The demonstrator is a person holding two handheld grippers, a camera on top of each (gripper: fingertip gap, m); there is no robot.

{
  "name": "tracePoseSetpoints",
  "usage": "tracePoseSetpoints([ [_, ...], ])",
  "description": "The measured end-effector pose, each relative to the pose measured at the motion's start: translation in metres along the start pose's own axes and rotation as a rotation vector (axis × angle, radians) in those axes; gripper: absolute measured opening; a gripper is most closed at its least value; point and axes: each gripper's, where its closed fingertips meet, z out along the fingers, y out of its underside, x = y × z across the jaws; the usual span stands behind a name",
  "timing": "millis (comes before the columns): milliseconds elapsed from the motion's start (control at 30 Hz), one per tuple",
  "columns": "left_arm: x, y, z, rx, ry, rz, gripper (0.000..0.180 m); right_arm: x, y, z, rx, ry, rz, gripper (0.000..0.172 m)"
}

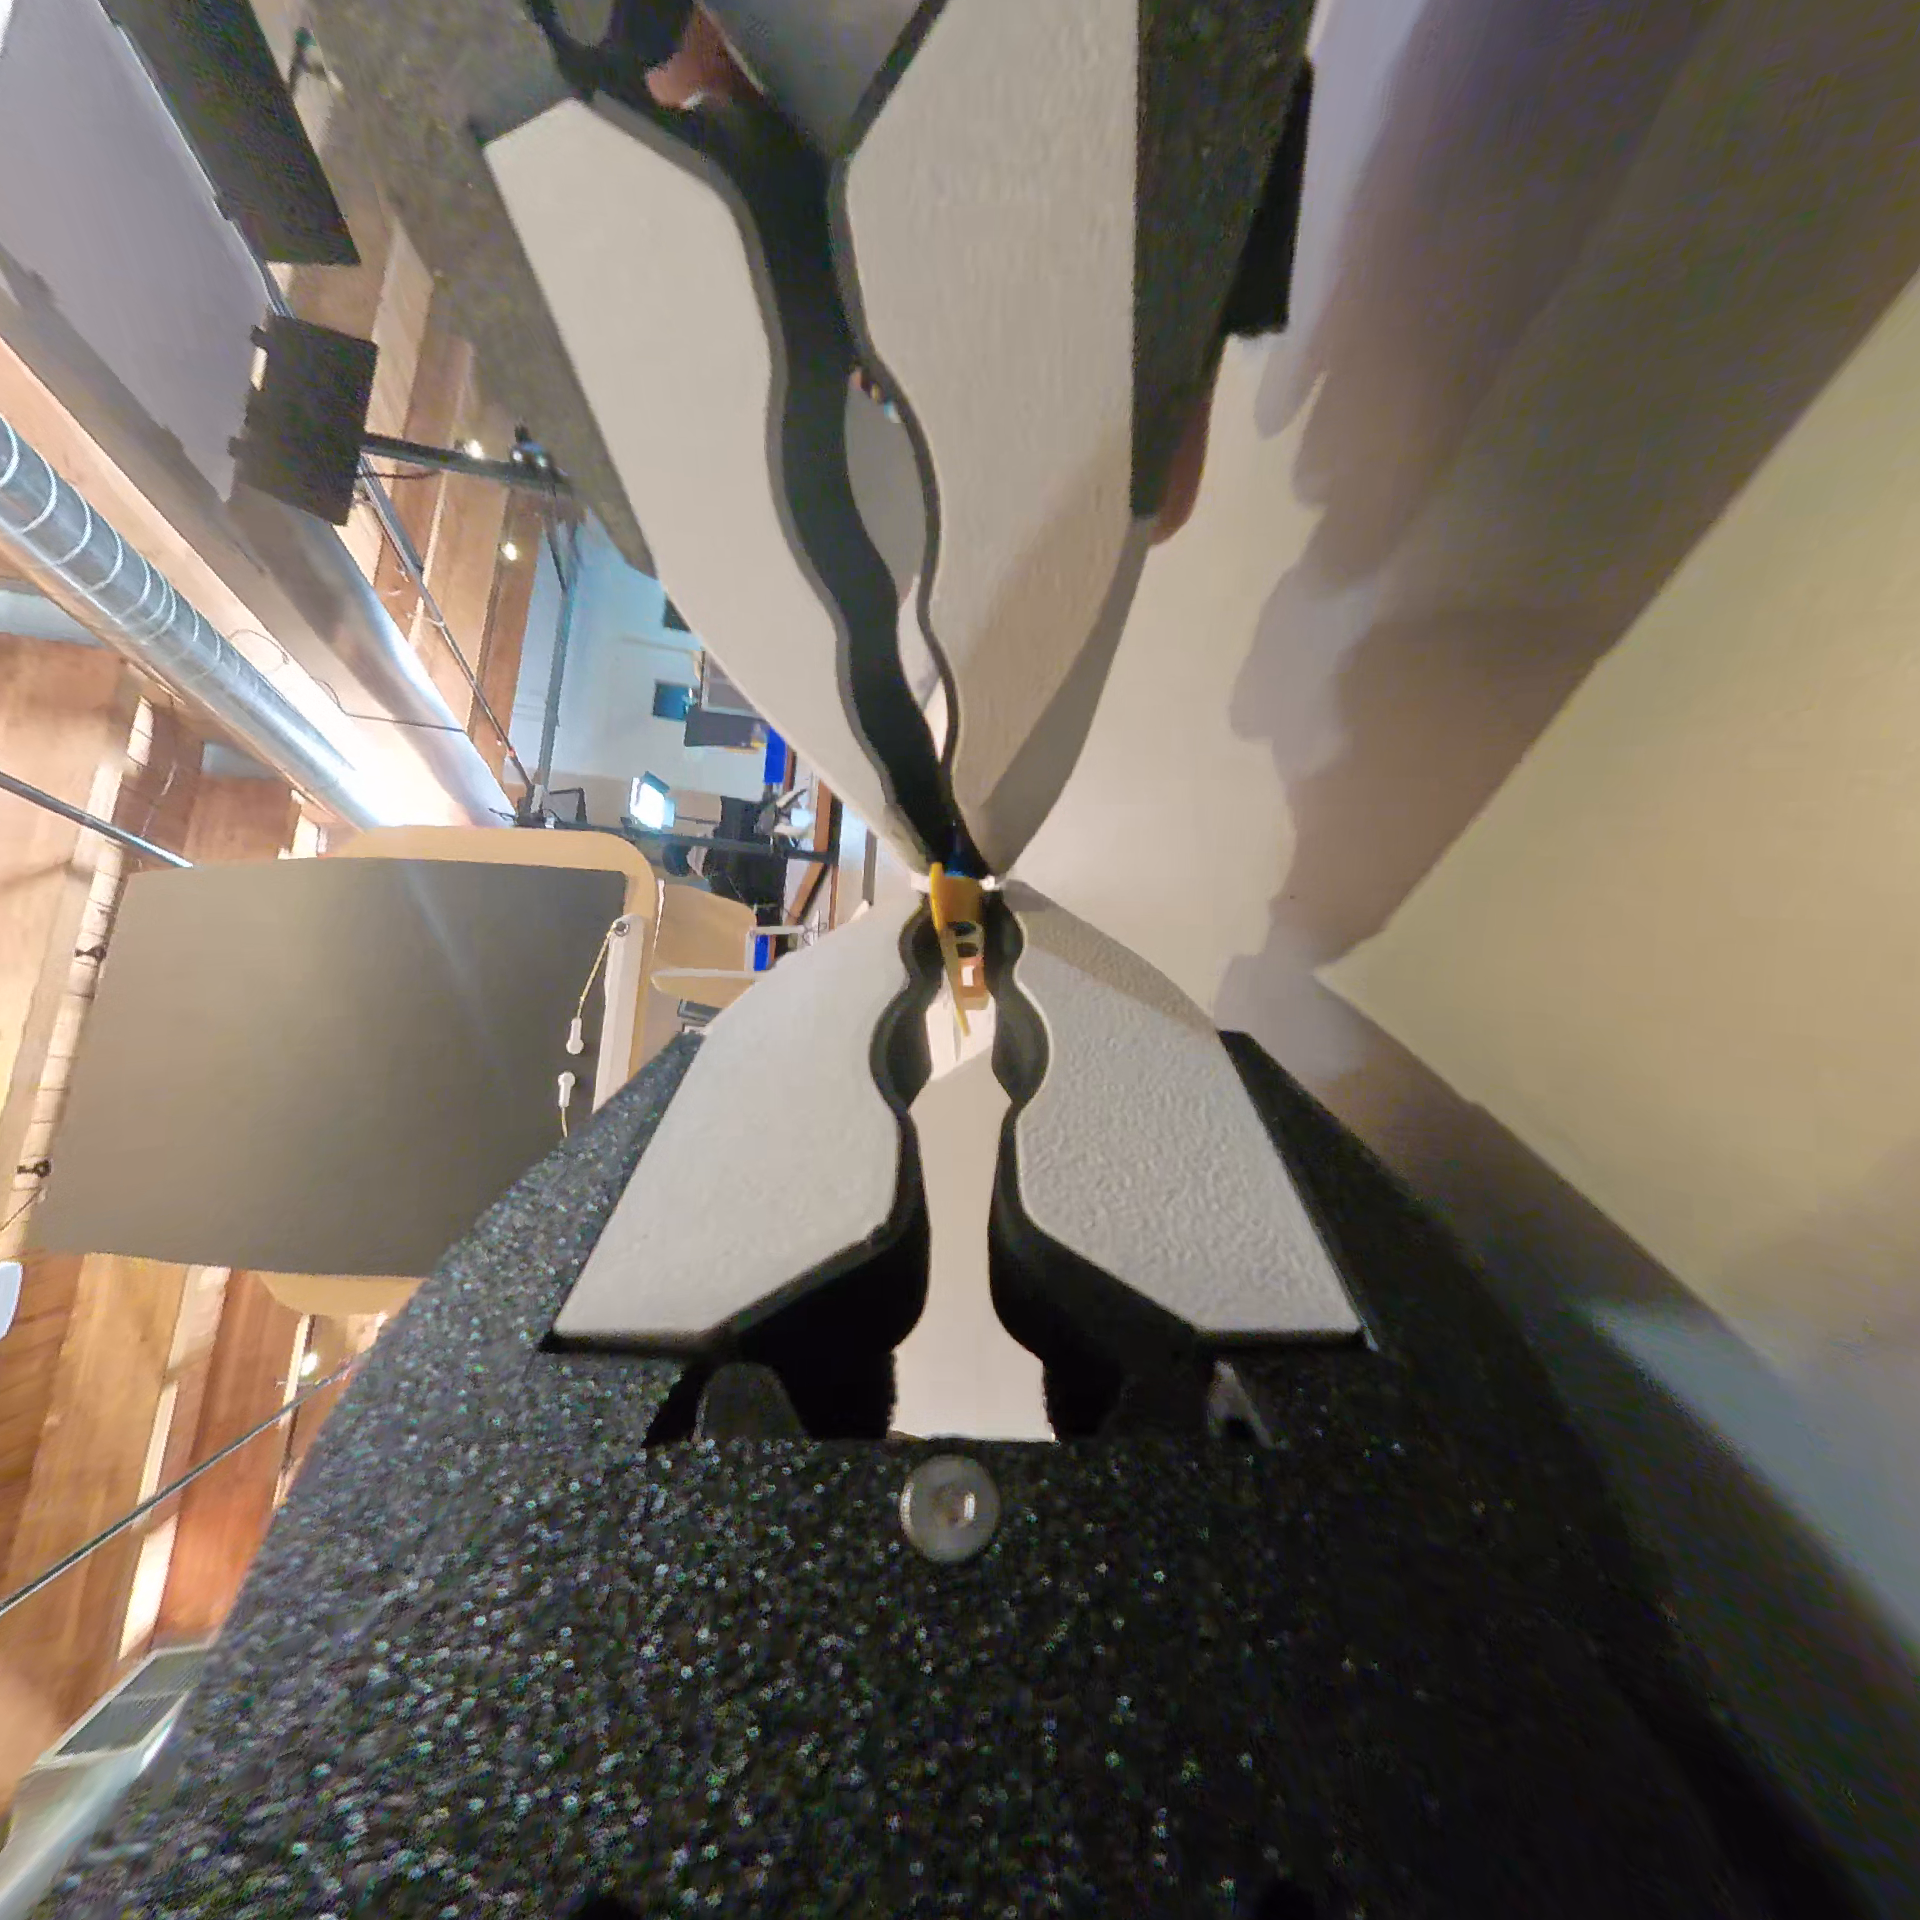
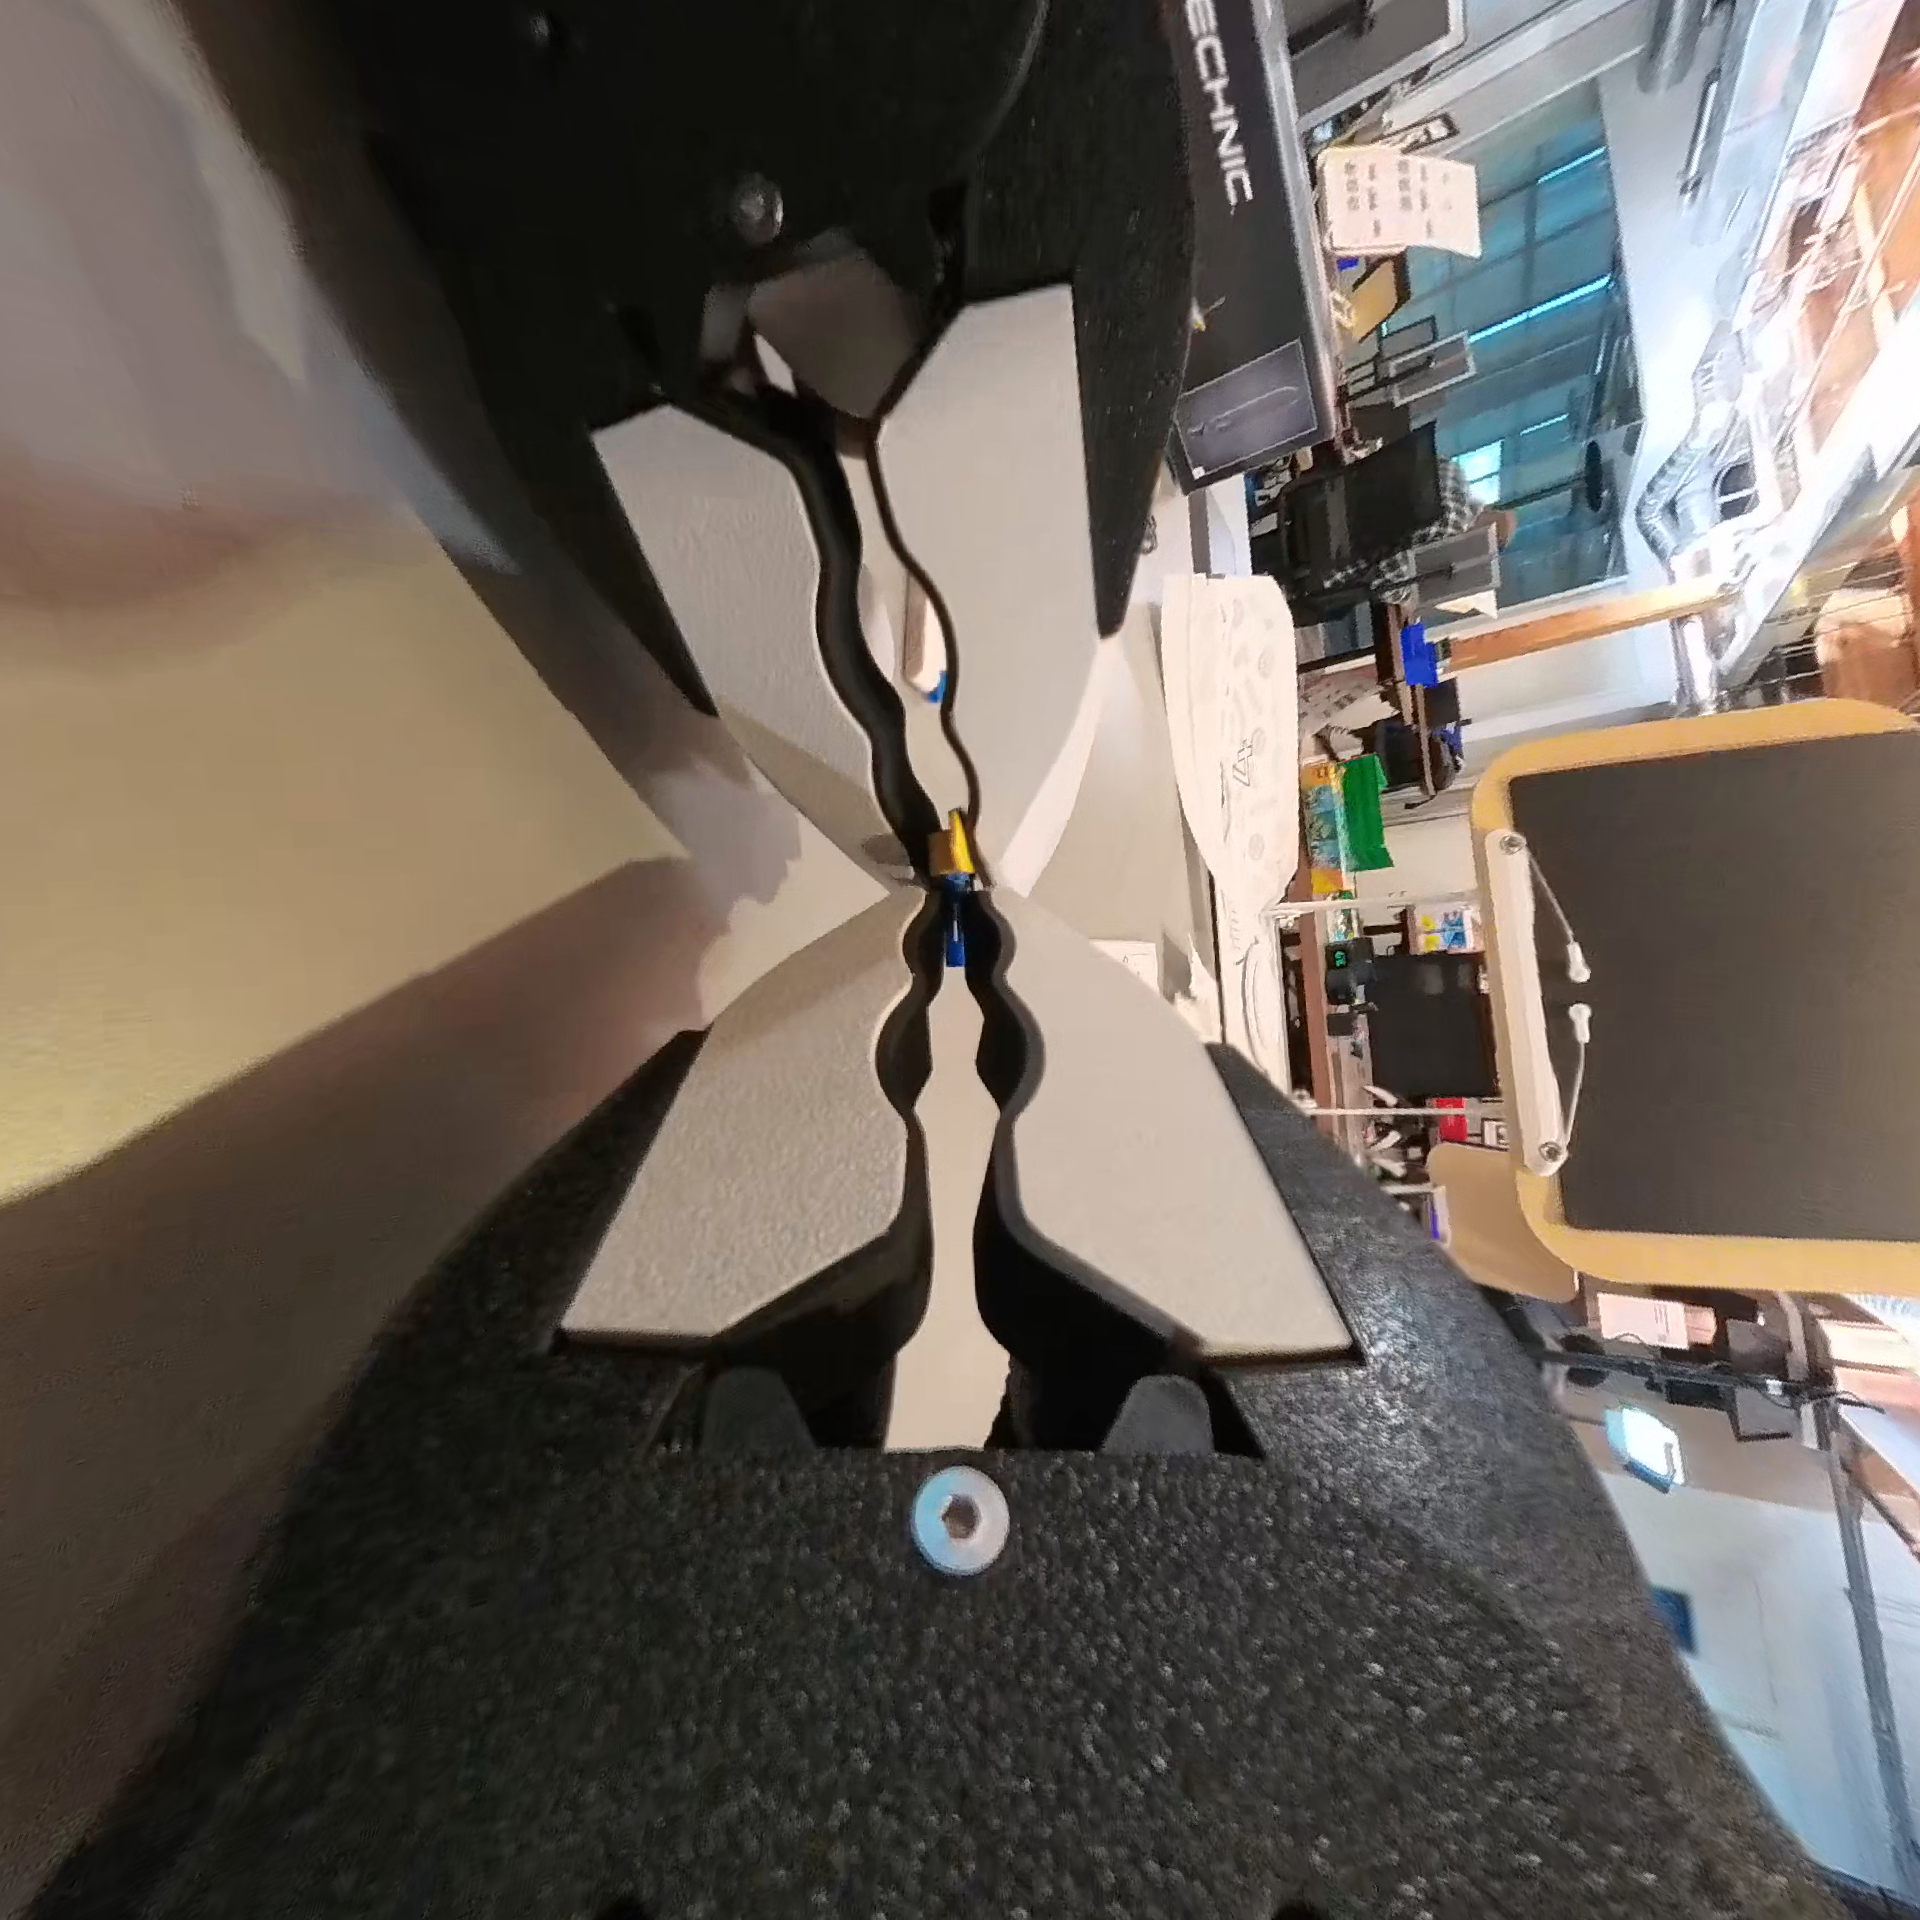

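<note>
My two grippers meet tip to tip over a white surface [image 1: 1174, 748]. In the left wrist view my left gripper [image 1: 961, 920] is shut on a small yellow plastic piece [image 1: 961, 940]. The right gripper [image 1: 961, 854] comes in from above, with a small blue piece [image 1: 954, 844] at its tips touching the yellow one. In the right wrist view my right gripper [image 2: 951, 920] is shut on the small blue piece [image 2: 953, 940]. The left gripper [image 2: 951, 836] faces it and pinches the yellow piece [image 2: 954, 854]. The two pieces are end to end.
A black panel in a pale wood frame [image 1: 343, 1060] stands to one side; it also shows in the right wrist view [image 2: 1714, 997]. A hand [image 1: 681, 78] holds the far gripper. Desks, screens and shelves [image 2: 1403, 727] fill the room behind. The tips of both grippers are at nearly the same place.
</note>
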Motion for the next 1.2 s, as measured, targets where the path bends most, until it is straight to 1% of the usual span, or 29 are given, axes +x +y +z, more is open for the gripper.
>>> tracePoseSetpoints([
  [33, 0.001, -0.001, -0.001, 0.012, 0.001, 0.002, 0.010, -0.001, 0.000, -0.001, 0.002, 0.002, -0.006, 0.004],
  [67, 0.001, 0.000, -0.002, 0.010, -0.001, 0.001, 0.010, 0.000, 0.006, -0.001, -0.032, 0.016, -0.016, 0.004],
  [133, -0.004, 0.016, -0.005, -0.020, -0.013, -0.033, 0.009, 0.008, 0.039, -0.003, -0.135, 0.052, -0.030, 0.004],
  [167, -0.005, 0.026, -0.006, -0.036, -0.015, -0.053, 0.009, 0.012, 0.052, -0.007, -0.140, 0.055, 0.012, 0.004],
  [233, -0.004, 0.036, -0.006, -0.055, -0.006, -0.074, 0.009, 0.016, 0.063, -0.011, -0.153, 0.072, 0.011, 0.004],
  [333, -0.005, 0.029, -0.001, -0.031, 0.013, -0.120, 0.009, 0.010, 0.054, -0.007, -0.126, 0.049, 0.035, 0.004],
  [400, -0.003, 0.030, 0.001, -0.030, 0.038, -0.154, 0.009, 0.015, 0.048, -0.010, -0.114, 0.073, 0.055, 0.004],
  [500, 0.000, 0.032, 0.000, -0.031, 0.063, -0.201, 0.009, 0.029, 0.050, -0.023, -0.148, 0.144, 0.124, 0.004],
  [600, -0.001, 0.028, -0.002, -0.006, 0.086, -0.265, 0.009, 0.059, 0.059, -0.058, -0.246, 0.294, 0.165, 0.004],
  [700, -0.003, 0.021, -0.004, 0.030, 0.113, -0.359, 0.009, 0.096, 0.087, -0.122, -0.419, 0.478, 0.203, 0.004],
  [767, -0.003, 0.017, -0.006, 0.053, 0.136, -0.410, 0.009, 0.111, 0.122, -0.175, -0.601, 0.554, 0.235, 0.004],
  [800, -0.002, 0.016, -0.006, 0.063, 0.148, -0.428, 0.009, 0.111, 0.143, -0.200, -0.689, 0.562, 0.257, 0.005],
  [867, -0.001, 0.014, -0.007, 0.075, 0.168, -0.459, 0.009, 0.100, 0.183, -0.240, -0.831, 0.533, 0.333, 0.005],
  [900, -0.001, 0.012, -0.008, 0.081, 0.176, -0.475, 0.009, 0.090, 0.199, -0.252, -0.870, 0.502, 0.377, 0.008],
  [967, -0.001, 0.010, -0.009, 0.091, 0.193, -0.507, 0.009, 0.070, 0.217, -0.263, -0.906, 0.427, 0.445, 0.014],
  [1033, -0.001, 0.008, -0.011, 0.103, 0.207, -0.534, 0.009, 0.057, 0.223, -0.266, -0.918, 0.379, 0.470, 0.018],
  [1100, -0.001, 0.006, -0.012, 0.116, 0.218, -0.565, 0.009, 0.055, 0.216, -0.263, -0.907, 0.359, 0.450, 0.019],
  [1200, -0.001, 0.004, -0.014, 0.133, 0.239, -0.612, 0.009, 0.061, 0.195, -0.249, -0.850, 0.331, 0.415, 0.019],
])
